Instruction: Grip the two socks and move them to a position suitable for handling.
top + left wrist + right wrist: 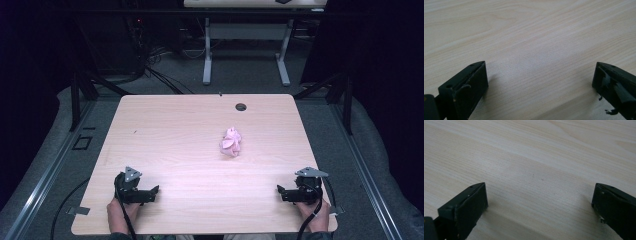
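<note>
**Pale wood, pink cloth, both grippers idle at the near edge**

Light wood-grain table [200, 125], rounded corners, a small round cable hole [241, 106] near its far edge. Grey carpet around it; a second desk's white legs [207, 55] stand beyond.

Pink cloth [231, 142]: crumpled into a small bunch, lying on the tabletop a little right of centre, in the far half. Nothing touches it. It sits well apart from both grippers, nearer to the right one.

Left gripper [157, 189]: resting low at the near left corner of the table, held by a hand [120, 210] that comes in from the bottom edge. Jaws point inward toward the table's middle. Grey three-cornered plate on top. In the left gripper view [540, 75] the two black jaws stand spread wide, one at each lower corner, bare wood between them. Holding nothing.

Right gripper [278, 189]: near right corner, mirrored pose, jaws pointing inward toward the left gripper. A hand [315, 212] grips it from below, cable trailing off the table edge. In the right gripper view [539, 195] the jaws are likewise spread wide over bare wood grain, nothing between them.

Both grippers lie roughly level with each other along the near edge, far apart.
</note>
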### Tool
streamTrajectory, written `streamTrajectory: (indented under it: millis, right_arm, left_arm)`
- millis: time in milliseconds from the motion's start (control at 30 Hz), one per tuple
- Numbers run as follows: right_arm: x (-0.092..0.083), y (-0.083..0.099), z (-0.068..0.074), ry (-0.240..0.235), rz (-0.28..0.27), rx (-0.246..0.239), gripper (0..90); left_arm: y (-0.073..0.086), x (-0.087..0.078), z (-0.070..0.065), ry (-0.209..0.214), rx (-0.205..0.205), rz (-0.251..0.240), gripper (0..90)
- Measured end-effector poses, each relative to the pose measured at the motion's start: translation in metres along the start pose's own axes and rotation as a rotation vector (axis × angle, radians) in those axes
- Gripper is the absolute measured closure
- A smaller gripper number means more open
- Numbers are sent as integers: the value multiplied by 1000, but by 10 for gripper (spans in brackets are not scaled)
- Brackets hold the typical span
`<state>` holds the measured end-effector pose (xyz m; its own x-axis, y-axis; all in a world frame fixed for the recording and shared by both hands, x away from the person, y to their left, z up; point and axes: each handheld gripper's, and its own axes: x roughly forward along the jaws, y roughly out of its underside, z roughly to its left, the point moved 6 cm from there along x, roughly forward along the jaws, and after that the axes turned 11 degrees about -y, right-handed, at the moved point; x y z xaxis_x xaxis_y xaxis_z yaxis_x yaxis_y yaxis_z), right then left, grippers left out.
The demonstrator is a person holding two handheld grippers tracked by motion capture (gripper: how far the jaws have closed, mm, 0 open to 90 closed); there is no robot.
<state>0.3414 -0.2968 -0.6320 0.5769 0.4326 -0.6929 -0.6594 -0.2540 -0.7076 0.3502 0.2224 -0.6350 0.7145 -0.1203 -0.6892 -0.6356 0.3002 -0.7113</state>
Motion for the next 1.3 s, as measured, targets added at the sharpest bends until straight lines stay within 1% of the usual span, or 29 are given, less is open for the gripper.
streamTrajectory:
  millis: [300,333,400,467,500,533,600,633,667,700,733,767,800,833,867,900,933,967,1000,1033,1067,1100,1133,1167,1300]
  right_arm:
    - [1,-2,-1,1,17,11,0]
    - [1,-3,-1,-5,28,9,0]
    - [2,-4,-1,-7,29,11,0]
    - [2,-7,0,-32,41,9,0]
    - [2,-9,2,-32,29,14,0]
    - [0,-16,6,-55,26,6,0]
    - [0,-23,11,-77,22,-4,0]
    - [0,-23,11,-77,22,-4,0]
    - [2,-31,16,-102,17,-13,0]
    - [2,-31,16,-102,17,-13,0]
    - [4,-36,19,-112,6,-18,0]
    - [5,-41,22,-124,4,-23,0]
    - [6,-48,26,-138,21,-40,0]
    - [6,-48,26,-138,21,-40,0]
    - [10,-57,31,-159,3,-46,0]
    - [11,-61,33,-162,15,-54,0]
    - [13,-65,36,-173,11,-63,0]
    - [13,-65,36,-173,11,-63,0]
    - [16,-70,39,-187,-4,-61,0]
    - [18,-73,41,-197,15,-65,1]
    - [21,-77,44,-201,17,-82,1]
    - [28,-85,49,-221,25,-90,2]
    - [32,-90,52,-230,19,-96,2]
    - [32,-90,52,-230,19,-96,2]
    - [45,-105,61,-273,23,-105,5]
  left_arm:
    - [0,0,0,0,0,1,2]
    - [0,0,0,0,0,1,2]
    - [0,0,0,0,0,1,2]
    - [0,0,0,0,0,1,2]
    - [0,0,0,-1,0,1,2]
    - [0,0,0,0,0,1,2]
    - [0,0,0,0,0,1,2]
    - [0,0,0,0,0,1,2]
    - [0,0,0,0,0,1,2]
    - [0,0,0,-1,0,1,2]
    - [0,0,0,-1,0,1,2]
    - [0,0,0,0,-3,1,2]
    - [0,0,0,-1,-1,0,2]
    - [0,0,0,-1,-1,0,2]
    - [0,0,0,0,0,1,2]
    - [0,0,0,0,0,1,2]
    - [0,0,0,0,0,1,2]
    - [0,0,0,0,0,1,2]
    - [0,0,0,0,-3,1,2]
    - [0,0,0,0,-3,0,2]
    - [0,0,0,0,0,0,2]
    - [0,0,0,0,0,1,3]
    - [0,0,0,0,-2,1,2]
    - [0,0,0,0,-2,1,3]
    - [0,0,0,0,0,0,2]
